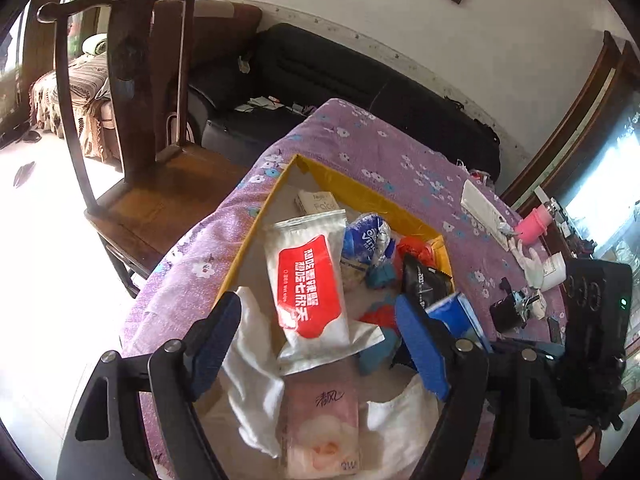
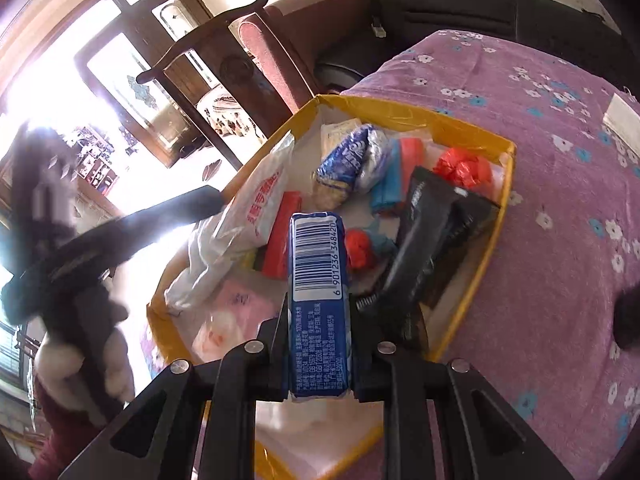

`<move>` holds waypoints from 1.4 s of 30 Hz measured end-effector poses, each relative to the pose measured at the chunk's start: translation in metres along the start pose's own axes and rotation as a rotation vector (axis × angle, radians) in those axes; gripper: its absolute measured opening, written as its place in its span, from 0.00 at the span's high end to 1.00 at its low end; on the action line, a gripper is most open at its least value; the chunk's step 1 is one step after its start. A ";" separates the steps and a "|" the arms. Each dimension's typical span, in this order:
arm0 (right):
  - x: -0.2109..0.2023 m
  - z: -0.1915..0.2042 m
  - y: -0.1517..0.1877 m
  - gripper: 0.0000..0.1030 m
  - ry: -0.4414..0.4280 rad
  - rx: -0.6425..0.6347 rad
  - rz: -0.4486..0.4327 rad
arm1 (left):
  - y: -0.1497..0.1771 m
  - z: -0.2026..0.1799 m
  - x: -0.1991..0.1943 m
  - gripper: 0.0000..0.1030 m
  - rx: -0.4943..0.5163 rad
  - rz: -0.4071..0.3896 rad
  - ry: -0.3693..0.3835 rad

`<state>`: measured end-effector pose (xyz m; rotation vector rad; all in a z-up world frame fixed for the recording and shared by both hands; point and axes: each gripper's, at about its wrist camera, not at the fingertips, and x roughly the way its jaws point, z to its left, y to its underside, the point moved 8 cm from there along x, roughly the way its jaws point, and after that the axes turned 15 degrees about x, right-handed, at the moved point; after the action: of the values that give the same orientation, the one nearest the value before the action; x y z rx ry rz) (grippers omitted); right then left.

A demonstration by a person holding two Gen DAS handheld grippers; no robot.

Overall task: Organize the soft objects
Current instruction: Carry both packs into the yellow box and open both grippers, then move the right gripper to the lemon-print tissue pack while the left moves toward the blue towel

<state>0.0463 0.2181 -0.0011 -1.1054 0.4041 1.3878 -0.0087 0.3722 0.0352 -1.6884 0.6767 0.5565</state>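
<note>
A yellow-rimmed cardboard box (image 1: 352, 186) (image 2: 408, 110) sits on a purple flowered cloth. It holds a red-and-white wet wipes pack (image 1: 310, 284) (image 2: 256, 200), a pink tissue pack (image 1: 320, 420) (image 2: 236, 312), a blue snack bag (image 1: 366, 236) (image 2: 352, 160), a black pouch (image 1: 424, 280) (image 2: 424, 236) and red and blue soft bits. My left gripper (image 1: 320, 340) is open above the box's near end. My right gripper (image 2: 320, 344) is shut on a blue tissue pack (image 2: 319, 300) with a barcode, held over the box; the pack also shows in the left wrist view (image 1: 456, 316).
A dark wooden chair (image 1: 132, 128) stands left of the table and a black sofa (image 1: 360, 76) behind it. On the cloth to the right lie a white power strip (image 1: 484, 210), a pink cup (image 1: 534, 226), a white glove and small black items.
</note>
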 end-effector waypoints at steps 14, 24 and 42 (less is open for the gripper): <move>0.048 0.030 -0.022 0.75 -0.078 0.065 0.052 | 0.039 0.013 -0.061 0.16 0.049 -0.098 -0.224; -0.011 0.011 -0.022 0.32 -0.050 0.065 -0.094 | 0.049 -0.019 -0.072 0.11 0.204 -0.098 -0.441; -0.160 -0.160 0.049 0.26 0.103 0.204 -0.300 | 0.058 -0.173 -0.071 0.07 0.497 -0.100 -0.450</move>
<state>0.0257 -0.0102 0.0303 -1.0246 0.4250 1.0069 -0.0988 0.2036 0.0794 -1.0765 0.3595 0.6114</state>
